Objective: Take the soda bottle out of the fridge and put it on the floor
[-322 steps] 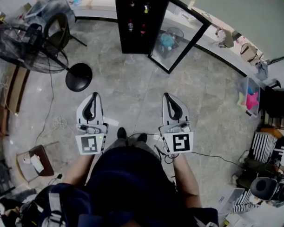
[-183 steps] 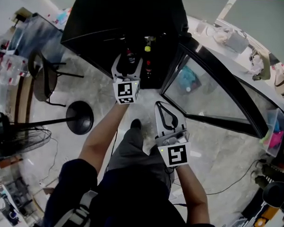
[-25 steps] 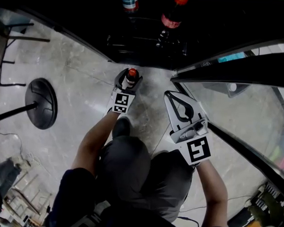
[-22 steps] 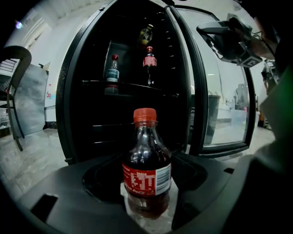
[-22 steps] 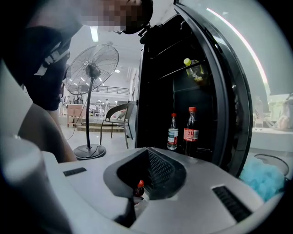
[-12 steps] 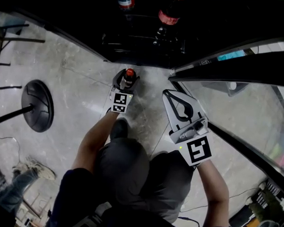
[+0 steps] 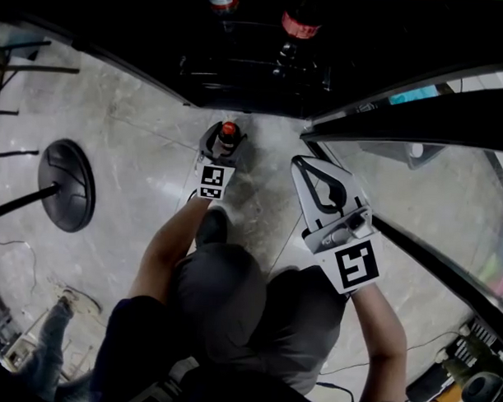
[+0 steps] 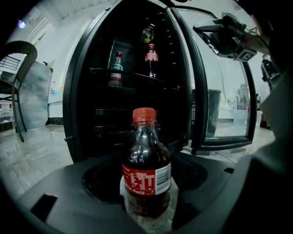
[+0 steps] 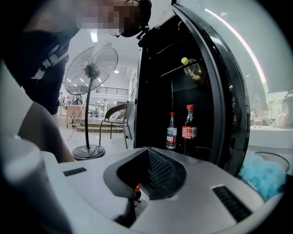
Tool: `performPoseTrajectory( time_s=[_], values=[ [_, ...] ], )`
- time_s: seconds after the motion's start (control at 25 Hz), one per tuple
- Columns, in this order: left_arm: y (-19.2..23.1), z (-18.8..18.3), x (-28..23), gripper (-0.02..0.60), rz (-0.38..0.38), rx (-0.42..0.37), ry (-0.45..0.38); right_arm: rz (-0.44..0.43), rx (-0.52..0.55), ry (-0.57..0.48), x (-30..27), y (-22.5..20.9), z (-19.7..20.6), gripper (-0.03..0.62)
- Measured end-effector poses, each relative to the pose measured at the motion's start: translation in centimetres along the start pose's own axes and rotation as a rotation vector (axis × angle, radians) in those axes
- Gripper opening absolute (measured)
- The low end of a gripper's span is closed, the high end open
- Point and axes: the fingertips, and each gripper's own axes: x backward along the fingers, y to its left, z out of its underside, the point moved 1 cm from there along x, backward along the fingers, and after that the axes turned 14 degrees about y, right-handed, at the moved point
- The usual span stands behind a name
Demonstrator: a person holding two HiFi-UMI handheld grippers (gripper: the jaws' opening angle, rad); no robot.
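The left gripper clamps the upright soda bottle low at the floor before the fridge; the right gripper, jaws together and empty, sits farther back.

The right gripper has its jaws together with nothing between them; beyond, the open fridge holds a cola bottle beside a pale-labelled bottle.

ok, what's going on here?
A person has a soda bottle clamped upright in the left gripper, low over the floor just in front of the open fridge; whether it touches down is unclear. The right gripper is shut and empty, off to the side. Other bottles stand on the fridge shelves.
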Motion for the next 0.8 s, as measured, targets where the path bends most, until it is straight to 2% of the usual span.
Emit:
performPoseTrajectory(
  time_s=[0.28, 0.64, 0.8],
  values=[
    [0.0, 0.6, 0.5, 0.316, -0.014, 0.015, -0.016, -0.014, -0.009, 0.012, 0.1, 0.4, 0.4, 0.018],
    [-0.3, 1.2, 1.0, 0.316, 0.001, -0.017, -0.026, -0.012, -0.005, 0.018, 0.0, 0.5, 1.1, 0.018],
    [-0.6, 1.7, 1.5, 0.316, 0.003, -0.057, -0.014, -0.011, 0.001, 0.020, 0.3, 0.6, 1.1, 0.018]
  ],
)
